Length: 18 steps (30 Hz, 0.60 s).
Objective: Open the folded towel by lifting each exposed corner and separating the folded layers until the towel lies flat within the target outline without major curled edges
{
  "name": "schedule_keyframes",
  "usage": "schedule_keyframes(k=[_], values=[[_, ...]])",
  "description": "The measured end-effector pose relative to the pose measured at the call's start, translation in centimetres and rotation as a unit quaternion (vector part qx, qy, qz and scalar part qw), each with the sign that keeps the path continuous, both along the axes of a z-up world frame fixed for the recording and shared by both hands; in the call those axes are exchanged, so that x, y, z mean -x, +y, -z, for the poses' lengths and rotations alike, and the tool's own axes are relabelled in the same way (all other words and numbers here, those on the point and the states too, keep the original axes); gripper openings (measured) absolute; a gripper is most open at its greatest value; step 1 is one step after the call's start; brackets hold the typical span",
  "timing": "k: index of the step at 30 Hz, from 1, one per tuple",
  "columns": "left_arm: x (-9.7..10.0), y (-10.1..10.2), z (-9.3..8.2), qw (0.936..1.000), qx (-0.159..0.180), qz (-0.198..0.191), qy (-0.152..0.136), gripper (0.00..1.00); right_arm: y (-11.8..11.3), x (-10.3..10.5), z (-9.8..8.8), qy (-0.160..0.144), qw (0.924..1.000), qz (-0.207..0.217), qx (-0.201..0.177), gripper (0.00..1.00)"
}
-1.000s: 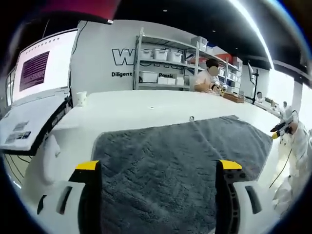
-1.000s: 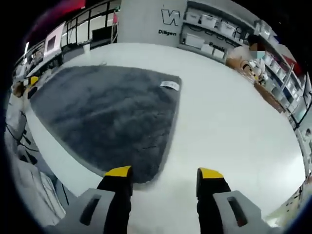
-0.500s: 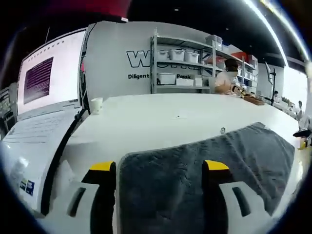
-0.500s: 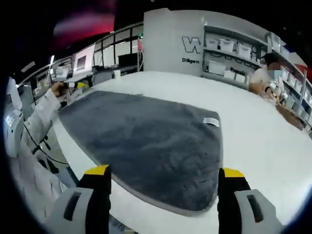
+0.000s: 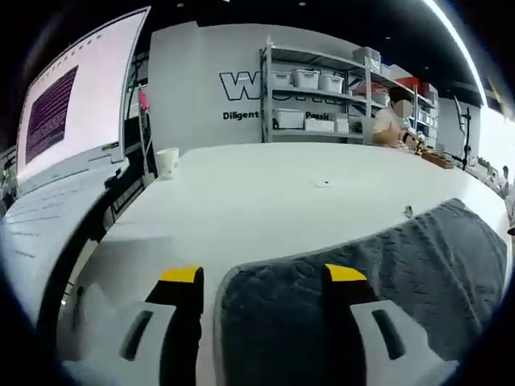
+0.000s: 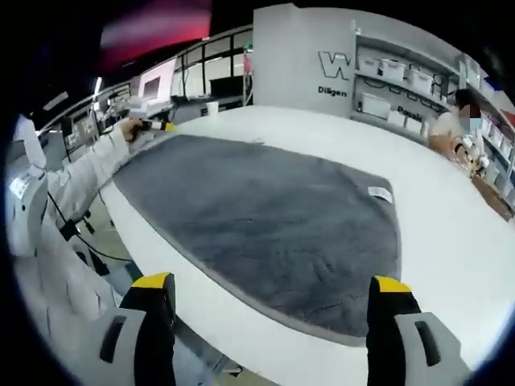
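Since the picture one second back, both cameras have drawn toward the near edge of the towel; in the left gripper view the towel's corner now sits between the jaws instead of spreading past them, and in the right gripper view the jaws have gone from narrow to wide.

Left gripper (image 5: 261,275): jaws moderately apart, yellow tips either side of the rounded near corner of the grey towel (image 5: 386,265). Whether either pad touches the pile I cannot tell. Right gripper (image 6: 272,283): jaws wide, nothing between them but table edge, set just short of the towel's (image 6: 257,217) near hem.

Towel lies spread on the white table (image 5: 265,185), its far corner with the white label (image 6: 378,193) toward the shelving (image 5: 322,88). It looks close to flat already; no target outline can be made out.

Step in hand, as I judge it: pinch the near corner with the left gripper. To do it well, get the lower jaw under the hem, take one layer only, close fully before pulling, then draw outward and low so the edge does not curl.

Beyond: a paper cup (image 5: 167,161), a screen (image 5: 64,104), and a sleeve (image 6: 88,173) reaching to the towel's far left corner.

Hidden or unclear: the towel's edge below the left jaws is cut off; layer count unreadable; the small item (image 5: 408,211) by the hem is unidentifiable.
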<state>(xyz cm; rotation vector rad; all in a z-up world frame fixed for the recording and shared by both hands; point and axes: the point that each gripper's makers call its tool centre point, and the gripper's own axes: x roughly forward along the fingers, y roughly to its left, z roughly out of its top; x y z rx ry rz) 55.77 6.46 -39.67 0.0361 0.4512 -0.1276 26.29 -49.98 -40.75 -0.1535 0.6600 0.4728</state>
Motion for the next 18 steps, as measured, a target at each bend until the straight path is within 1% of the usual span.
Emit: schedule_keyframes(k=[2, 4, 6, 7, 9, 11, 14, 17, 18], values=[[-0.6, 0.8, 0.5, 0.9999, -0.005, -0.009, 0.002, 0.5, 0.4, 0.1, 0.0, -0.002, 1.0, -0.004, 0.001, 0.99], [-1.0, 1.7, 1.3, 0.9996, -0.017, -0.022, 0.011, 0.4, 0.8, 0.2, -0.1, -0.002, 0.9999, -0.01, 0.004, 0.99], [-1.3, 2.3, 1.9, 0.9993, -0.027, -0.023, 0.013, 0.32, 1.1, 0.3, -0.1, -0.002, 0.9999, -0.016, 0.006, 0.99], [-1.3, 2.5, 2.3, 0.9991, -0.025, -0.025, 0.023, 0.31, 1.2, 0.3, -0.1, -0.003, 0.9998, -0.017, 0.005, 0.99], [-1.4, 2.7, 2.8, 0.9989, -0.024, -0.025, 0.03, 0.33, 1.2, 0.4, -0.3, -0.004, 0.9998, -0.018, 0.007, 0.99], [-1.5, 2.7, 3.2, 0.9988, -0.022, -0.024, 0.036, 0.32, 1.2, 0.4, -0.4, -0.006, 0.9998, -0.018, 0.01, 0.99], [-1.6, 2.9, 3.6, 0.9984, -0.03, -0.023, 0.041, 0.27, 1.1, 0.4, -0.4, -0.006, 0.9997, -0.018, 0.012, 0.99], [-1.7, 3.0, 3.9, 0.9979, -0.045, -0.024, 0.041, 0.19, 1.1, 0.6, -0.3, -0.003, 0.9997, -0.02, 0.016, 0.99], [-1.6, 2.7, 3.9, 0.9976, -0.055, -0.015, 0.039, 0.16, 1.2, 0.6, -0.3, -0.003, 0.9996, -0.02, 0.017, 0.99]])
